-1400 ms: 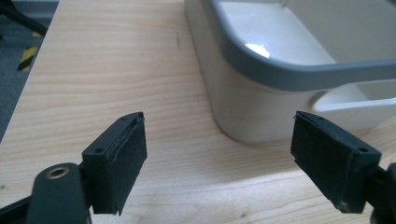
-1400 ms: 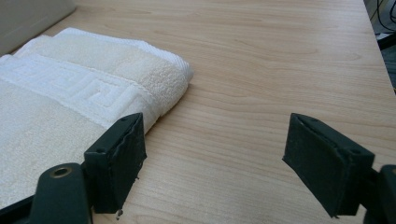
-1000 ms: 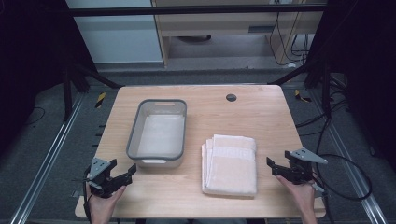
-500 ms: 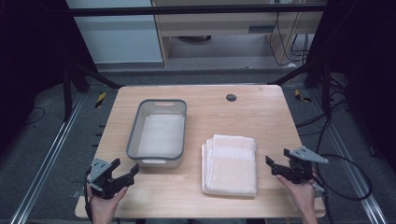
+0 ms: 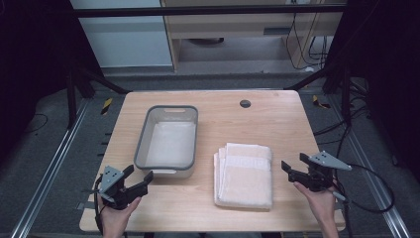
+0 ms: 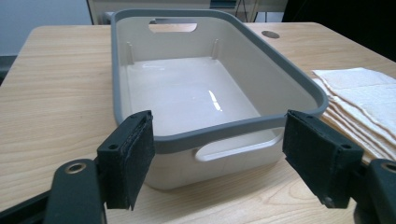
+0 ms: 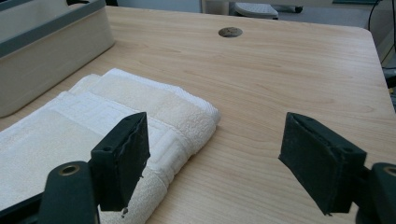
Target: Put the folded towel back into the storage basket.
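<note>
Near the desk's (image 5: 277,119) front edge, the left claw (image 5: 137,179) and right claw (image 5: 296,164) both gape, pinching nothing (jaws just easing inward). Between them lies the folded towel (image 5: 244,173); the grey-rimmed tub (image 5: 168,141) sits farther back, toward the left edge
</note>
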`<state>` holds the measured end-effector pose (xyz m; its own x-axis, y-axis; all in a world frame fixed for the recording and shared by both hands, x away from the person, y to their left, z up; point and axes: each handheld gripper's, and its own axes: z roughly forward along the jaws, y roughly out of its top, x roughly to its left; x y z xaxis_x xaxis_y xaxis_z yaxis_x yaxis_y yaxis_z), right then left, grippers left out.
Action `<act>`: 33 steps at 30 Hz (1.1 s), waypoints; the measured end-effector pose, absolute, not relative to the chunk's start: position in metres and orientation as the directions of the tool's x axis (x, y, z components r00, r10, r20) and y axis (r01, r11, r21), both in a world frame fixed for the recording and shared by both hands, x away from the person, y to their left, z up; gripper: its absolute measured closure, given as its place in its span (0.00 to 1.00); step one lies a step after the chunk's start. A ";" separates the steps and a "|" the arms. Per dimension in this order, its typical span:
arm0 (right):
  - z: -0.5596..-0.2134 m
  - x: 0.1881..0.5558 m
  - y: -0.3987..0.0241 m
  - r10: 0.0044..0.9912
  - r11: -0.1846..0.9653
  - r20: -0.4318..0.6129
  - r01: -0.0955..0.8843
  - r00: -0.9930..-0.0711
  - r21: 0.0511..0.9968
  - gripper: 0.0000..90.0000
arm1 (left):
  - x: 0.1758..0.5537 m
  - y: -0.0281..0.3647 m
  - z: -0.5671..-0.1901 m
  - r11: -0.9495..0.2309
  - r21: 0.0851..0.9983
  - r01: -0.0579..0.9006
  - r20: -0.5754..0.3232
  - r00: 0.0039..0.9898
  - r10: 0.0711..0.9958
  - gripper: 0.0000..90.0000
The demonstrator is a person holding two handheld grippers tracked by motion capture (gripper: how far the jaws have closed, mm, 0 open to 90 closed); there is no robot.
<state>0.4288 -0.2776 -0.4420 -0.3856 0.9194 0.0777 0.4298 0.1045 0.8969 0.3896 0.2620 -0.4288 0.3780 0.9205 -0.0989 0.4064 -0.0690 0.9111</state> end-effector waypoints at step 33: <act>-0.417 0.449 -0.257 0.885 0.100 0.108 0.411 -0.454 0.906 0.29 | 0.407 0.201 -0.393 -0.099 0.931 0.350 -0.092 0.488 0.868 0.29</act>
